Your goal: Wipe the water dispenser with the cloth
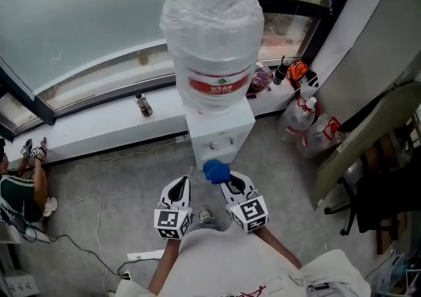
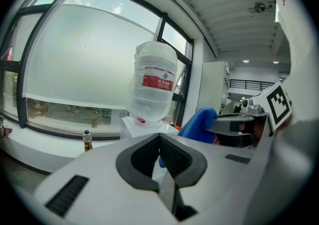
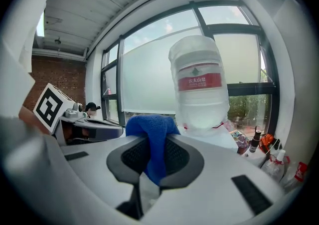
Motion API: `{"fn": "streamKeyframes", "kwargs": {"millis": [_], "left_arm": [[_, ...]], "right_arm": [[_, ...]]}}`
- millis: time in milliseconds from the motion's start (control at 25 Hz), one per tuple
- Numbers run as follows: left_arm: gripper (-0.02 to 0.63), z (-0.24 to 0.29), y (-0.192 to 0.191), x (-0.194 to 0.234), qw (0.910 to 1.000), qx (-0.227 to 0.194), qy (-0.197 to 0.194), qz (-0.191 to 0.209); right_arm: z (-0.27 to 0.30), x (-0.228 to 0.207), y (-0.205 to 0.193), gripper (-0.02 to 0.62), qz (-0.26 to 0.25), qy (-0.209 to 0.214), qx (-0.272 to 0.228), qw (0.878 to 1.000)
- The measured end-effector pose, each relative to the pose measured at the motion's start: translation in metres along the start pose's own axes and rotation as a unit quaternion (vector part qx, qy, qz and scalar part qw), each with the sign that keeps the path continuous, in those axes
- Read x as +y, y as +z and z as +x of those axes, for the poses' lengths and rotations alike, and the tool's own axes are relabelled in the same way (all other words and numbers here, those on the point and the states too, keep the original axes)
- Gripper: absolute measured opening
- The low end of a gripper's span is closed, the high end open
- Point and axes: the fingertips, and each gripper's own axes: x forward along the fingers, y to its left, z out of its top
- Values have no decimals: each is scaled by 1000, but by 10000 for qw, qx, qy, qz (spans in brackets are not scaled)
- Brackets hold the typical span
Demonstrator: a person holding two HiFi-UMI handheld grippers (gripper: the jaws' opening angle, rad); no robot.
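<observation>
The white water dispenser stands against the window sill, topped by a large bottle wrapped in clear plastic. A blue cloth hangs just in front of the dispenser's lower front, and my right gripper is shut on it. The right gripper view shows the cloth pinched between the jaws of that gripper, with the bottle ahead. My left gripper is beside it to the left, shut and empty. Its own view shows the left gripper, the bottle and the cloth.
A small brown bottle stands on the sill left of the dispenser. Plastic bottles and an orange item crowd its right side. A cable runs over the floor, a seated person is far left, and a chair stands at the right.
</observation>
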Motion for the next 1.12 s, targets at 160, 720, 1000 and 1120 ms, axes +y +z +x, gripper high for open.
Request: {"fn": "streamKeyframes", "kwargs": {"millis": [160,720,1000,1120], "left_arm": [[12,9,-6,1,9999,114,-12,-111],[12,33,-19,-7,9981,381,255,-412],[12,43,-33,4,9970,492,318,-498],[12,44,-35,7,9967,507,359,-519]], "right_arm": [[6,-9,-4,54,64,-32,111,9999],[25,-18,-37,54,217,559,608,9964],[34,-13,-63,54,287,735,887,9929],[34,-12,-71,54,315,767,977,9918]]}}
